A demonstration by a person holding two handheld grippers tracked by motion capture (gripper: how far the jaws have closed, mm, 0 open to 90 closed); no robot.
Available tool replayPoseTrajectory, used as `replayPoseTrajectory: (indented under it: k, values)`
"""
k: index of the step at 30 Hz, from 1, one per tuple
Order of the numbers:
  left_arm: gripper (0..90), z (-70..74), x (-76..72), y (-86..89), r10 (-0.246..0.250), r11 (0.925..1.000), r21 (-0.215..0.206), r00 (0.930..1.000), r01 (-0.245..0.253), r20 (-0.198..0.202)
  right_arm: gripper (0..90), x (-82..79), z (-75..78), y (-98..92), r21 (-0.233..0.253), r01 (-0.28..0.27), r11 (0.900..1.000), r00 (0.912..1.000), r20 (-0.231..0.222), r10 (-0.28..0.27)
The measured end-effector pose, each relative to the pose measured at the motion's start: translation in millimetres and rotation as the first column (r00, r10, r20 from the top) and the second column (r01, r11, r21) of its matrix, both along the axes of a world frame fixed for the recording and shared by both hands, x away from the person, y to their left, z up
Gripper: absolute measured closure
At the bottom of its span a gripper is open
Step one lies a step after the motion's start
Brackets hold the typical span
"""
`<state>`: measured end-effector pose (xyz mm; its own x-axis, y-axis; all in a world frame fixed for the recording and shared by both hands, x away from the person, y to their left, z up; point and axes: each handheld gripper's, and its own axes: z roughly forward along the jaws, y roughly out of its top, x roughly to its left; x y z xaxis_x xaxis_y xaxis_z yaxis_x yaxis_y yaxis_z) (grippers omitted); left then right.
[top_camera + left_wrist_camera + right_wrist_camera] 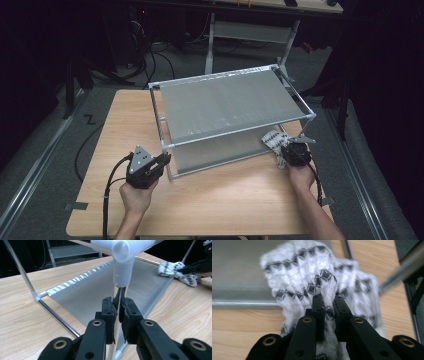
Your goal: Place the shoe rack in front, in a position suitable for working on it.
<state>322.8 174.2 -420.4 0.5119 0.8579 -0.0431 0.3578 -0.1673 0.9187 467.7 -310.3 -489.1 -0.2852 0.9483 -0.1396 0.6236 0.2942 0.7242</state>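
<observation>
right gripper (pixel 327 298) clenched on the black-and-white cloth (pixel 317 277) at the rack's (pixel 235 100) near right corner on the table (pixel 225 200), left gripper (pixel 119 305) clamped on the rack's front-left post (pixel 120 290).

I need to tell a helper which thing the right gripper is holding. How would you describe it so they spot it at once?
Start at the wooden table and find the grey two-tier rack standing on it. At the rack's near right corner, by the lower shelf's edge, the right gripper is shut on a small knitted cloth. It is the one soft, white thing with a black diamond pattern among plain metal and wood.
</observation>
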Motion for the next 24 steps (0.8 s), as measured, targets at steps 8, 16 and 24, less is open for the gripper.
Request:
replayPoseTrajectory:
  k: [8, 16, 24]
  values:
    - [81.3, 0.5, 0.3, 0.6, -0.005, 1.0, 0.003, 1.0, 0.005, -0.004, 82.0, 0.8, 3.4, -19.3, -0.013, 0.047, 0.999, 0.9989, -0.005, -0.047]
    - [81.3, -1.2, -0.7, 1.0, -0.004, 1.0, -0.005, 1.0, 0.004, 0.007, 82.3, -5.0, 13.9, -27.2, -0.016, 0.047, 0.999, 0.9988, 0.017, -0.046]
    - [81.3, -1.5, -1.0, 1.9, -0.005, 1.0, -0.006, 1.0, 0.005, 0.008, 82.5, -13.2, 45.2, -39.9, -0.02, 0.031, 0.999, 0.9955, 0.09, -0.029]
